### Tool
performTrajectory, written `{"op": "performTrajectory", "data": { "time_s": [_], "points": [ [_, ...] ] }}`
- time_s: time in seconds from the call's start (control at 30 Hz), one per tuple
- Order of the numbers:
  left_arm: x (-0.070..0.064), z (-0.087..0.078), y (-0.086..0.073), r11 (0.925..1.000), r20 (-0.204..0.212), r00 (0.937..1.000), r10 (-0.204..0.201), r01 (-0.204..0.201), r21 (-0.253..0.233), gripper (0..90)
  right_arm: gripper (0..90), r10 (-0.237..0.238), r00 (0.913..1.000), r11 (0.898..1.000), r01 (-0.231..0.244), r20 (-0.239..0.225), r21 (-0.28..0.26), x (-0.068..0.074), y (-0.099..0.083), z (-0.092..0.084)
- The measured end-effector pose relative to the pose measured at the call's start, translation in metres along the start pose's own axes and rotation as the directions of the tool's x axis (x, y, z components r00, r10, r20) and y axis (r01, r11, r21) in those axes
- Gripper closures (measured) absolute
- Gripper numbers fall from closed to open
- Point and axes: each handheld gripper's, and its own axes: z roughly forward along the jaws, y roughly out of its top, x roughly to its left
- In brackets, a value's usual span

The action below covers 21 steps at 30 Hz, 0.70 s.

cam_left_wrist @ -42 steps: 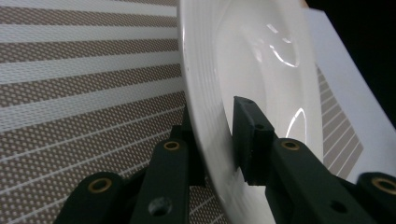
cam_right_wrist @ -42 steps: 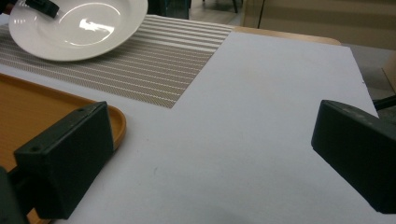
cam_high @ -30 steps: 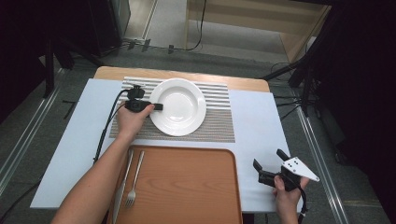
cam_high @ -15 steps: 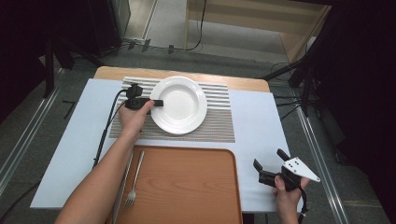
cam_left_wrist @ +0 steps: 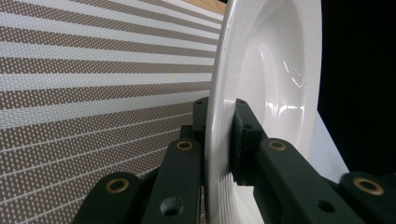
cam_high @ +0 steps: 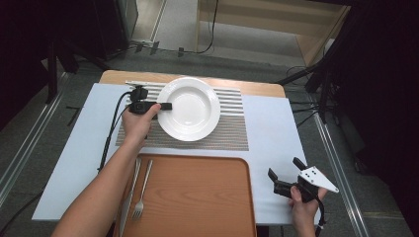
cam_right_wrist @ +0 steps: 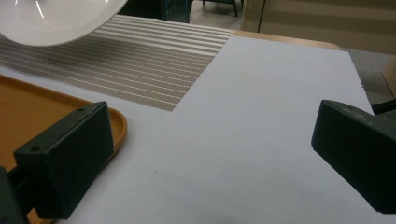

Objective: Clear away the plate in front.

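Left gripper view: the left gripper (cam_left_wrist: pixel 219 140) is clamped on the rim of the round white ceramic plate (cam_left_wrist: pixel 271 84), lifted over the striped woven placemat (cam_high: pixel 232 126). Grasp looks done; setting down remains. Round, the plate has no long axis; its bowl faces up. The right gripper (cam_high: pixel 288 176) idles with jaws apart.

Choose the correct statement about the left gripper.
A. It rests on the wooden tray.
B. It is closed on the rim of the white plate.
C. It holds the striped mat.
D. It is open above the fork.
B: in the left gripper view, the left gripper has one jaw on each side of the white plate rim, pressing it.
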Motion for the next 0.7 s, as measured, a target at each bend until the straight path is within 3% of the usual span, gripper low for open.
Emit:
{"op": "performTrajectory", "data": {
  "time_s": [0.7],
  "points": [
    [-0.016,-0.014,-0.014,0.9994,0.05,0.9982,0.033,-0.033,0.008,80.7,0.0,0.0,1.0,1.0,0.0,-0.002,-0.002,0.0,0.0,0.0]
  ]
}}
